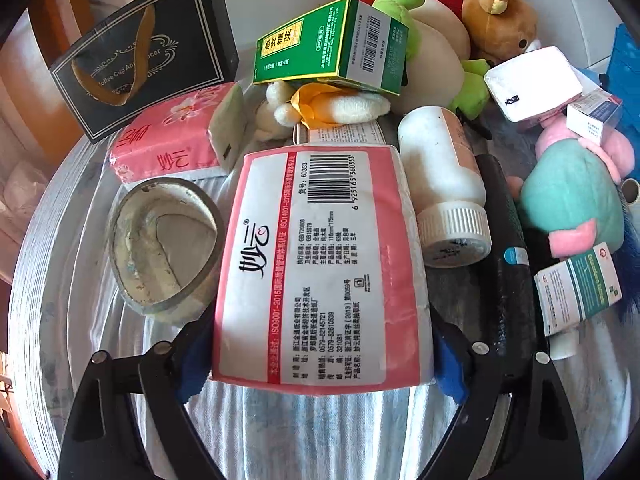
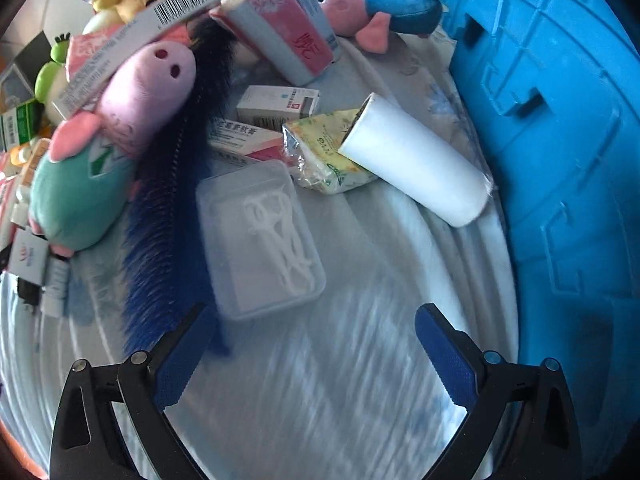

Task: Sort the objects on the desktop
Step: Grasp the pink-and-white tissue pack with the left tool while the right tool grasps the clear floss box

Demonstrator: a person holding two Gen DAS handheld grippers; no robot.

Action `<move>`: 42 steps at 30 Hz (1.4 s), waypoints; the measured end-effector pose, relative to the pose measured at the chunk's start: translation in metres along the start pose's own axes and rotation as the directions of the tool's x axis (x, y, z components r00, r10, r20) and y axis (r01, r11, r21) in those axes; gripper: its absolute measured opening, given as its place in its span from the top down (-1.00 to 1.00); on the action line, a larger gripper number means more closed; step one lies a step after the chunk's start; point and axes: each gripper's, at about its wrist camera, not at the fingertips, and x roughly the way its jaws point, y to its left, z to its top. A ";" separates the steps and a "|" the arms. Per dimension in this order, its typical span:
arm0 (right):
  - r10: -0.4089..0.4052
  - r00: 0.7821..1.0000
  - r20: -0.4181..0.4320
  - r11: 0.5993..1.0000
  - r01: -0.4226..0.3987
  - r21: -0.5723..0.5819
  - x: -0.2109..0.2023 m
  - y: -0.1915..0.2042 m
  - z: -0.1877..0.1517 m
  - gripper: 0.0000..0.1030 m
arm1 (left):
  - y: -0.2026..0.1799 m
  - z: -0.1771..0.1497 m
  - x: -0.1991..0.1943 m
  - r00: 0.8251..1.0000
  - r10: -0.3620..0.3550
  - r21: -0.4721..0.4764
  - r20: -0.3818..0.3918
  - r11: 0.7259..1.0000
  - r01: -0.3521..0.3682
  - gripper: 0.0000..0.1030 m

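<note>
A pink-and-white tissue pack (image 1: 324, 268) lies label-up with its long axis running straight away from the left gripper (image 1: 320, 356), whose blue pads clamp its near end from both sides. Beside the pack sit one tape roll (image 1: 166, 246) on its left, one white bottle (image 1: 444, 184) on its right, and a second pink tissue pack (image 1: 168, 140) behind it. The right gripper (image 2: 310, 354) hangs wide open, holding nothing, just short of one clear floss-pick box (image 2: 260, 240) on the cloth.
</note>
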 end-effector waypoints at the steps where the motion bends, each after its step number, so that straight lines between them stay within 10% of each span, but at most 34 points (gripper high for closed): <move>1: 0.000 1.000 -0.006 1.000 -0.001 -0.016 0.005 0.002 0.002 -0.93 | 0.001 -0.002 -0.001 1.000 -0.003 -0.001 0.001 1.000 0.003 -0.73; 17: 0.088 0.996 -0.012 0.993 -0.088 -0.084 0.025 0.023 0.030 -0.17 | 0.004 -0.010 -0.012 1.000 -0.012 -0.019 -0.004 1.000 0.012 -0.70; 42: 0.180 0.984 0.008 0.983 -0.179 -0.047 -0.086 0.019 -0.059 -0.17 | 0.013 -0.031 -0.101 0.999 0.007 -0.057 0.045 0.998 -0.004 -0.68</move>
